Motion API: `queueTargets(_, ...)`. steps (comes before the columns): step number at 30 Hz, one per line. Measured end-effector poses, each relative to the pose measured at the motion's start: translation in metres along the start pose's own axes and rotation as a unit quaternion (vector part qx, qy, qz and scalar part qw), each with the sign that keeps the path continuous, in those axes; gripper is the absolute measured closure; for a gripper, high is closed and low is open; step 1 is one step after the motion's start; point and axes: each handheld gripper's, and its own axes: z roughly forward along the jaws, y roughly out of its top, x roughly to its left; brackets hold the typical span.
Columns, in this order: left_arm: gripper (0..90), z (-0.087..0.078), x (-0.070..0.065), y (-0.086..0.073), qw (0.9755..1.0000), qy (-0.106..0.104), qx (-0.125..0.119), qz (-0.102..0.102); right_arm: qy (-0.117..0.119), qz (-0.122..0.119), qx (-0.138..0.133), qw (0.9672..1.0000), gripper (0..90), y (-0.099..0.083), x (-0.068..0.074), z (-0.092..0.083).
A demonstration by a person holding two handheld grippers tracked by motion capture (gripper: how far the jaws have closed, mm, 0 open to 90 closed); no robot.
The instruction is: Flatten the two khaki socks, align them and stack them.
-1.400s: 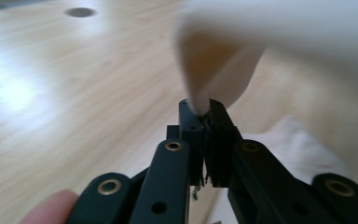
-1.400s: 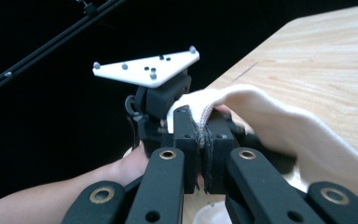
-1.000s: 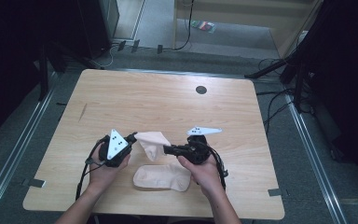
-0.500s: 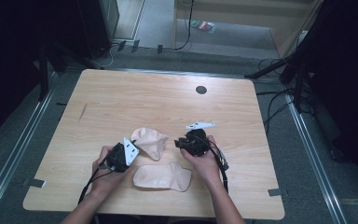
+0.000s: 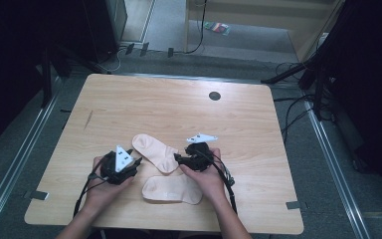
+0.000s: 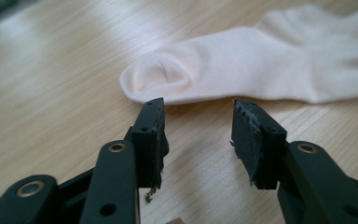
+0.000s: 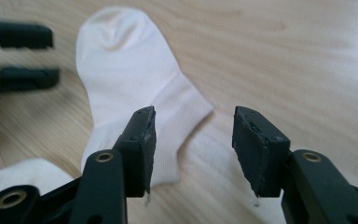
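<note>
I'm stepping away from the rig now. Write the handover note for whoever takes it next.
Left gripper: fingers have just been opening, nothing between them, at the toe of the far sock.
Right gripper: fingers have just been opening, free, over that sock's cuff end.
Both socks lie flat on the table; the near sock sits by the front edge.
Done: far sock released.
Left: probably pairing or folding them.

table: light wood (image 5: pixel 129 99) | floor: grey carpet (image 5: pixel 328 164) | surroundings: dark
</note>
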Motion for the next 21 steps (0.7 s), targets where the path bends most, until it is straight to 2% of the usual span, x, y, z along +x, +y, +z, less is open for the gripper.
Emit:
queueTargets(1,54.6,-0.002,0.007,0.0,0.9997,-0.005,-0.01,-0.021,0.0,0.0,0.008,1.0,50.4,-0.001,0.001,0.001)
queueTargets(3,54.2,-0.004,0.02,0.003,0.9986,0.007,-0.022,-0.048,0.0,-0.009,0.018,0.9998,50.5,-0.004,0.005,0.004)
queueTargets(5,54.9,-0.002,0.027,0.008,0.9977,0.038,-0.026,-0.05,-0.006,-0.023,0.029,0.9993,52.8,-0.005,0.01,0.007)
queueTargets(7,55.0,0.004,0.034,0.014,0.9962,0.038,-0.031,-0.072,-0.009,-0.02,0.044,0.9988,56.1,-0.005,0.013,0.01)
queueTargets(9,55.2,0.013,0.041,0.02,0.9938,0.036,-0.032,-0.101,-0.014,-0.019,0.053,0.9983,58.2,-0.005,0.015,0.012)
queueTargets(12,58.1,0.029,0.047,0.028,0.9917,0.03,-0.012,-0.125,-0.022,-0.021,0.061,0.9977,60.6,-0.006,0.019,0.013)
queueTargets(15,64.9,0.045,0.049,0.03,0.9914,0.021,0.029,-0.126,-0.027,-0.032,0.071,0.9966,64.8,-0.007,0.019,0.016)
queueTargets(17,72.6,0.051,0.049,0.028,0.9913,0.014,0.045,-0.123,-0.027,-0.038,0.069,0.9965,69.5,-0.008,0.019,0.016)
queueTargets(18,76.1,0.052,0.047,0.028,0.9917,0.013,0.051,-0.117,-0.027,-0.04,0.069,0.9964,72.5,-0.007,0.019,0.016)
queueTargets(20,89.9,0.05,0.042,0.027,0.9945,0.011,0.06,-0.086,-0.028,-0.049,0.067,0.9961,79.9,-0.008,0.019,0.016)
queueTargets(21,90.0,0.049,0.04,0.027,0.9946,0.003,0.06,-0.085,-0.027,-0.054,0.065,0.996,86.1,-0.009,0.019,0.015)
